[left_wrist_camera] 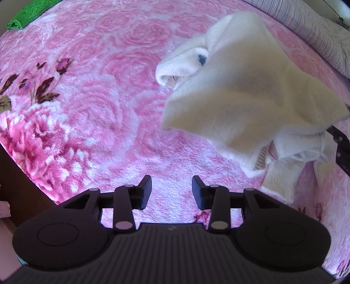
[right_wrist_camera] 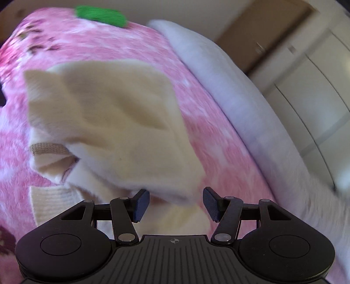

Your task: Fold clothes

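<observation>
A cream fleece garment (left_wrist_camera: pixel 245 91) lies bunched on the pink floral blanket (left_wrist_camera: pixel 105 104), at the right of the left wrist view, with a ribbed cuff (left_wrist_camera: pixel 280 179) hanging at its lower right. My left gripper (left_wrist_camera: pixel 171 192) is open and empty over bare blanket, left of and below the garment. In the right wrist view the garment (right_wrist_camera: pixel 113 122) fills the middle, blurred. My right gripper (right_wrist_camera: pixel 176 203) is open with the garment's near edge lying between and just beyond its fingers, not clamped.
A green cloth (left_wrist_camera: pixel 28 15) lies at the blanket's far left corner, also in the right wrist view (right_wrist_camera: pixel 100 15). A grey striped pillow (left_wrist_camera: pixel 310 32) borders the blanket at the right. A door and cupboards (right_wrist_camera: pixel 295 54) stand behind. A dark strap (left_wrist_camera: pixel 339 142) shows at the right edge.
</observation>
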Action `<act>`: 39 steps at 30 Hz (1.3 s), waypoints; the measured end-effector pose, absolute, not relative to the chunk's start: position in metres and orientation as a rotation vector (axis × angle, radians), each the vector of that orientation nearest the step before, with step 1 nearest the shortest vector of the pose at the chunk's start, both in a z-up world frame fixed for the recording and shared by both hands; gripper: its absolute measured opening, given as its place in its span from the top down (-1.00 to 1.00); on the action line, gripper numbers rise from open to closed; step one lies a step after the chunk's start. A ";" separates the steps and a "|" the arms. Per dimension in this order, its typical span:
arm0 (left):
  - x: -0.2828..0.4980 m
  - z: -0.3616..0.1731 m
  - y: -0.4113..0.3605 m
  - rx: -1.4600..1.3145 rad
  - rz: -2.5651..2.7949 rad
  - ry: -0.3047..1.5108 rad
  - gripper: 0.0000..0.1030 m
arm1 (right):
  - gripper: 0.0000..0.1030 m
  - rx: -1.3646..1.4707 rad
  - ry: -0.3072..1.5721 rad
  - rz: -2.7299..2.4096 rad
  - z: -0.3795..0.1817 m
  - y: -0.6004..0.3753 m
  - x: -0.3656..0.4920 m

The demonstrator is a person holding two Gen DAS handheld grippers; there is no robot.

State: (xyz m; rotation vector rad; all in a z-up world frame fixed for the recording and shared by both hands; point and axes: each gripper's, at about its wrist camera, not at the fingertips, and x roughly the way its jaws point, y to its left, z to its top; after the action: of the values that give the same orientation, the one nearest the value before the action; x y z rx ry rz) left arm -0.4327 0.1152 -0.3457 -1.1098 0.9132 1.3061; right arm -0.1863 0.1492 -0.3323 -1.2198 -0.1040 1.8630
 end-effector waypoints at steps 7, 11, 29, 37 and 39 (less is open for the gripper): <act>-0.415 -0.352 0.111 -1.154 1.258 0.845 0.25 | 0.88 -0.804 0.473 1.604 -0.305 0.195 -0.112; -0.396 -0.353 0.115 -1.107 1.220 0.827 0.21 | 0.89 -0.579 0.715 1.354 -0.294 0.209 -0.054; -0.353 -0.371 0.130 -0.776 1.051 0.788 0.24 | 0.35 -0.773 0.750 1.327 -0.340 0.176 -0.037; -0.386 -0.342 0.162 -0.956 1.041 0.523 0.79 | 0.90 -0.629 0.813 1.408 -0.328 0.171 -0.027; -0.392 -0.330 0.173 -0.965 1.046 0.476 0.79 | 0.90 -0.569 0.811 1.386 -0.317 0.169 -0.023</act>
State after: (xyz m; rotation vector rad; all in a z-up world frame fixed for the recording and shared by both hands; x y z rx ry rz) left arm -0.3916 0.1727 -0.3296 -0.9650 0.4757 1.0457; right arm -0.0226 0.1695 -0.3168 -0.5689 0.8110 1.3865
